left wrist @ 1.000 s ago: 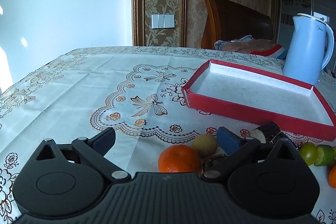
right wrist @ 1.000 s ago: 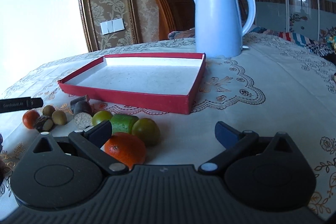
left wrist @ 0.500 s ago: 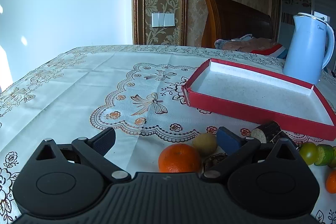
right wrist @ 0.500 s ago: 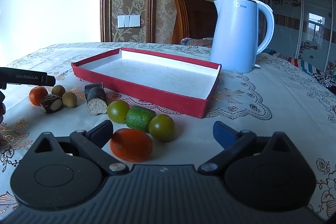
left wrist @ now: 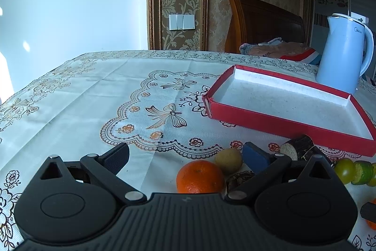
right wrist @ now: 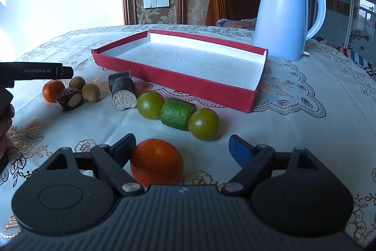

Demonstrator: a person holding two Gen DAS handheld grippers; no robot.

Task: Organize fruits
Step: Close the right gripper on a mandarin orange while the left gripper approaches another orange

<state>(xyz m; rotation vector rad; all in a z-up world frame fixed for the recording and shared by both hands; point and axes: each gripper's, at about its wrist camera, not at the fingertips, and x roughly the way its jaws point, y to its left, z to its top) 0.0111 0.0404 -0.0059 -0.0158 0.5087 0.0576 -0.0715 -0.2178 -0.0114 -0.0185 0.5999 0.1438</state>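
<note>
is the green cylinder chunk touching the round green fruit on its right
Touching. In the right wrist view the green cylinder chunk butts end-on against the round green fruit, with no tablecloth showing between them.

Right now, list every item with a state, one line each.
Red tray: empty, flat on the table.
Kettle: upright, lid shut.
Near orange: on the cloth between the right gripper's closing jaws, not yet pinched.
Left gripper: open, holding nothing.
Green fruit piece: cut, on its side.
</note>
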